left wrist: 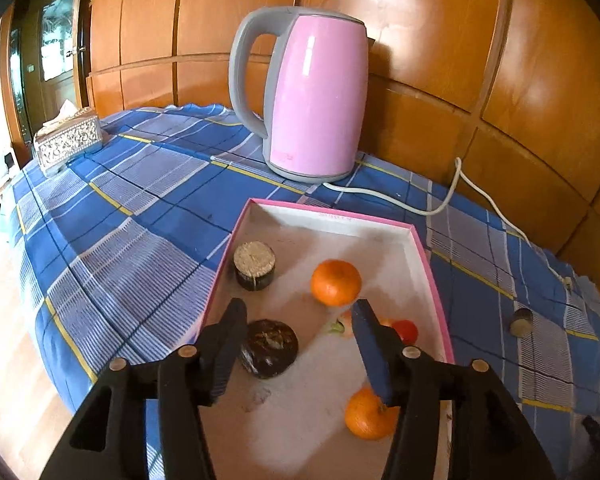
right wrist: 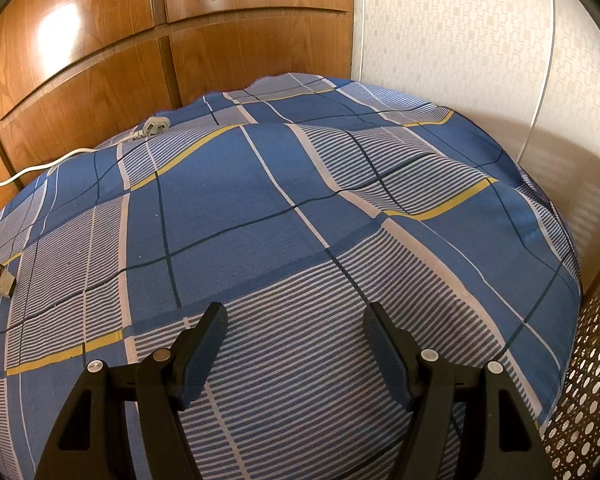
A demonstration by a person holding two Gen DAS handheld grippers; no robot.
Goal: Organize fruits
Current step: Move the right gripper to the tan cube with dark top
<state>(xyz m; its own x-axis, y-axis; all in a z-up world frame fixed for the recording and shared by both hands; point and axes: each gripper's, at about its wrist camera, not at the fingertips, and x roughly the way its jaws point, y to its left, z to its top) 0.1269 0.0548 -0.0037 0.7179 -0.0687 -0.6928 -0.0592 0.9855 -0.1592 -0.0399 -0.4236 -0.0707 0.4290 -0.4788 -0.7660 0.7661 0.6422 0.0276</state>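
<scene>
A shallow white box with a pink rim lies on the blue checked cloth. Inside it are an orange toward the back and a second orange near the front, partly behind my right finger. A small red fruit and a pale piece with green leaves lie between them. Two dark round cakes sit in the box, one at the back left and one close to my left finger. My left gripper hangs open over the box, its pads touching nothing. My right gripper is open over bare cloth.
A pink kettle stands behind the box, its white cord trailing right to a plug. A tissue box sits far left. A small dark cylinder lies on the cloth right of the box. Wicker borders the table's right side.
</scene>
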